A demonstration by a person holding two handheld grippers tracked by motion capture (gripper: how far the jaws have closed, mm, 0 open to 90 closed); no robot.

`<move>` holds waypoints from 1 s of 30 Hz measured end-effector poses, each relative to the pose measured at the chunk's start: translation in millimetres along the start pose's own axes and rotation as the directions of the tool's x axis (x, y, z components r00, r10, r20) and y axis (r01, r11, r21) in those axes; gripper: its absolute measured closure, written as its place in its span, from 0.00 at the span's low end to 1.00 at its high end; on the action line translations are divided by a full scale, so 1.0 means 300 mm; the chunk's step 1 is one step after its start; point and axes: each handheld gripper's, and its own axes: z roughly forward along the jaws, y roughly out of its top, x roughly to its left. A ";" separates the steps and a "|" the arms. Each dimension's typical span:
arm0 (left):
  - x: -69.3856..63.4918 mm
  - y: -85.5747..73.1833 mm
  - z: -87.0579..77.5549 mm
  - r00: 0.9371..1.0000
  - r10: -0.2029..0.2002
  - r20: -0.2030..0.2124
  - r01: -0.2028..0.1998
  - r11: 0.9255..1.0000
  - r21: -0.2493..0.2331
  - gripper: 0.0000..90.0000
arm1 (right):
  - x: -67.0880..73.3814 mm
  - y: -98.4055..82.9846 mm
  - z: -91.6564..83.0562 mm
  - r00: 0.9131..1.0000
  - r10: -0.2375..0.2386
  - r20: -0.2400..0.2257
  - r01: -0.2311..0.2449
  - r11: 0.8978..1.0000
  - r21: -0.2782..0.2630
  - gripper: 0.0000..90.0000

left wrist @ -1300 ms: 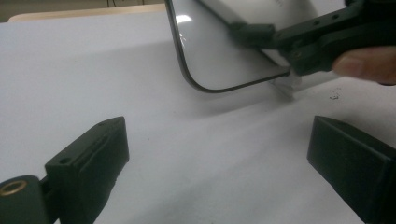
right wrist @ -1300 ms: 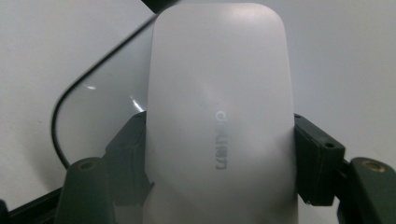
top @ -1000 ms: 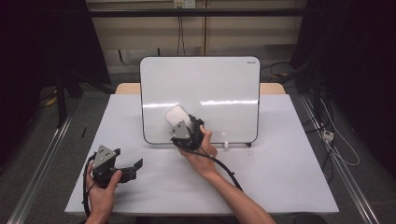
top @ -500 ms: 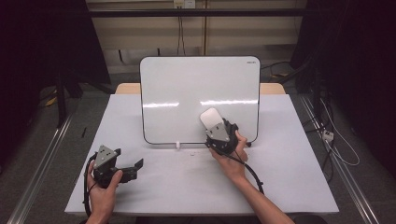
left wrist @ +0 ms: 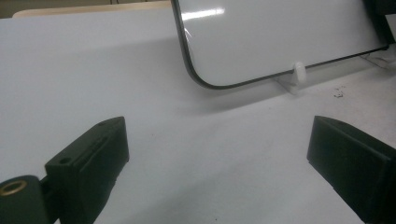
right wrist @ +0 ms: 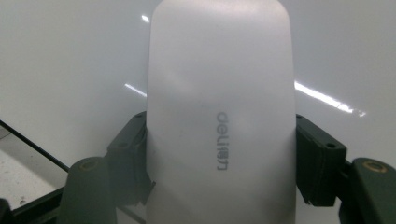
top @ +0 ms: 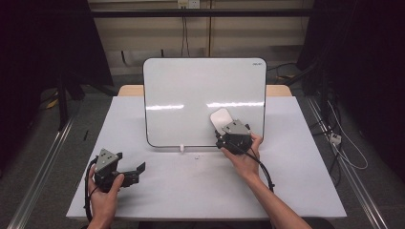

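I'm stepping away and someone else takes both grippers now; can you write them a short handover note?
Right gripper: jaws shut on the white eraser, held against the lower right part of the whiteboard.
Left gripper: jaws open, nothing between them, low over the table at front left.
Done: the board looks clean, with no marks that I can make out.
Left: probably finish the wipe and set the eraser down.
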 end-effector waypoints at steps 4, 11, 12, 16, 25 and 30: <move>-0.004 0.001 0.006 1.000 0.007 0.004 -0.007 1.000 0.004 0.06 | -0.011 0.021 -0.041 1.000 -0.004 -0.020 0.003 0.999 -0.039 0.35; -0.007 0.002 0.005 1.000 0.010 0.003 -0.010 1.000 0.006 0.06 | -0.055 0.016 -0.082 0.999 0.032 -0.027 -0.034 0.998 -0.049 0.35; -0.008 0.002 0.007 1.000 0.012 -0.001 -0.012 1.000 0.005 0.06 | -0.062 0.014 -0.086 0.999 0.032 -0.023 -0.033 0.998 -0.051 0.35; -0.011 0.004 0.004 1.000 0.014 -0.003 -0.014 1.000 0.002 0.06 | -0.099 0.006 -0.102 0.999 0.044 -0.005 -0.044 0.998 -0.049 0.35; -0.001 0.001 0.010 1.000 -0.001 0.004 0.000 1.000 0.006 0.06 | -0.195 -0.038 -0.131 0.997 0.054 0.053 -0.052 0.998 -0.027 0.35; -0.005 0.003 0.012 1.000 0.010 0.005 -0.010 1.000 0.009 0.06 | -0.221 -0.075 -0.118 0.995 0.040 0.089 -0.040 0.999 -0.004 0.35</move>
